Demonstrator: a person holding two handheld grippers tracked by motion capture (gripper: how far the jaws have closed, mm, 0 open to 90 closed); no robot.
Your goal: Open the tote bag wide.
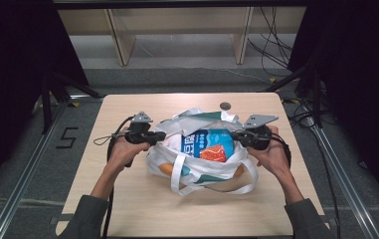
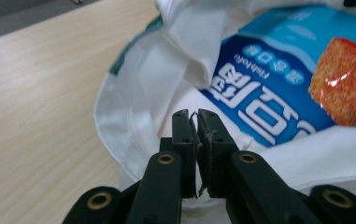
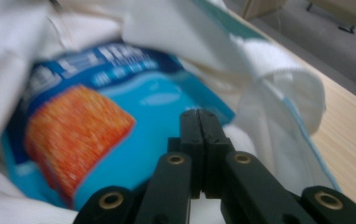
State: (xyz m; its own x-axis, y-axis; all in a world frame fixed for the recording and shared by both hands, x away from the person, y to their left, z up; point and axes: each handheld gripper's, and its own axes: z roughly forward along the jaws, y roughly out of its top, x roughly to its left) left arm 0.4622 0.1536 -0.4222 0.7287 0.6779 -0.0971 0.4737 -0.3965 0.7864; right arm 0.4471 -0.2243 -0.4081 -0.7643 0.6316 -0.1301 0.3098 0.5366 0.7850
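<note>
**High view first: white bag held at both sides on a wooden table**

High view. Item: white cloth bag [image 1: 197,167] with teal trim, lying near the middle of a light wooden table [image 1: 127,209], mouth facing up. Contents: a blue snack packet [image 1: 212,144] with white lettering and an orange picture; something orange shows low at the bag's left and right corners. White straps loop over the bag's near side. Left gripper [image 1: 161,136] meets the bag's left edge, right gripper [image 1: 233,135] its right edge, one hand behind each. A small round grey disc [image 1: 225,105] lies on the table's far side, apart from the bag.

Left gripper view. Left gripper [image 2: 195,116]: jaws almost together, with a thin fold of the white cloth bag [image 2: 133,121] pinched between the pads. Blue snack packet [image 2: 283,84] lies just beyond, inside the bag's mouth. Bare table [image 2: 35,93] to the left.

Right gripper view. Right gripper [image 3: 198,114]: jaws pressed together; whether cloth sits between them cannot be told. Blue snack packet [image 3: 101,126] behind the tips, white cloth bag [image 3: 269,93] folded around it, table [image 3: 348,126] at the right.
</note>
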